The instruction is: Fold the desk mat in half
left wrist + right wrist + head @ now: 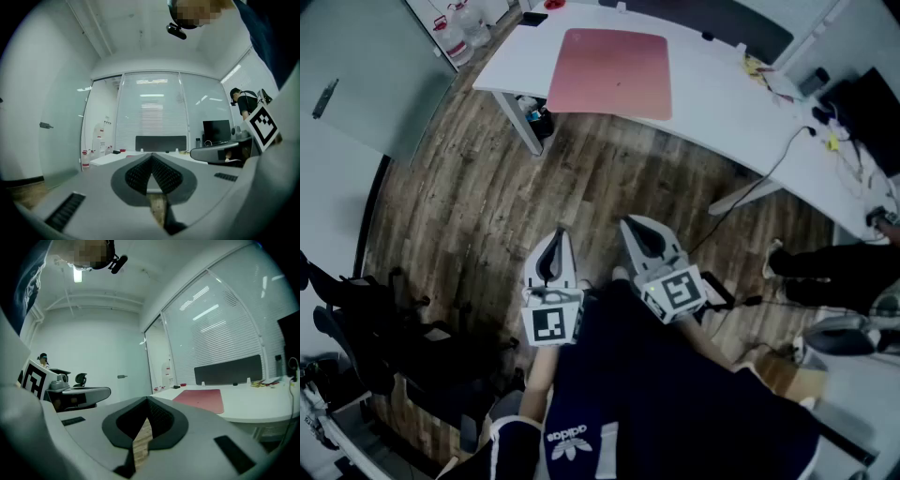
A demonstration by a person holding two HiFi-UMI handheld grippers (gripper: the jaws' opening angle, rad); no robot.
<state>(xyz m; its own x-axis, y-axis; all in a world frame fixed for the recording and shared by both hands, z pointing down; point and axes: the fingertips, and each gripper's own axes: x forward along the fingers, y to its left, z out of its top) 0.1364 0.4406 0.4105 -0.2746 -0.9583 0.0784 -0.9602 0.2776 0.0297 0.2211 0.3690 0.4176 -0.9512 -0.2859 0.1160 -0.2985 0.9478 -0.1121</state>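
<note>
A pink desk mat (pixel 612 71) lies flat and unfolded on the white desk (pixel 722 103) at the top of the head view; it shows as a red sheet (pixel 200 400) in the right gripper view. Both grippers hang close to the person's body over the wooden floor, far short of the desk. The left gripper (pixel 554 238) is shut, its tips meeting with nothing between them (pixel 151 157). The right gripper (pixel 634 228) is also shut and empty (pixel 147 402).
Desk legs (pixel 517 120) and a small bin stand under the desk's left end. Cables (pixel 769 178) trail from the desk's right side, where clutter and a dark monitor (pixel 874 103) sit. Another person's legs (pixel 825 267) are at the right. Black chairs (pixel 384 328) crowd the lower left.
</note>
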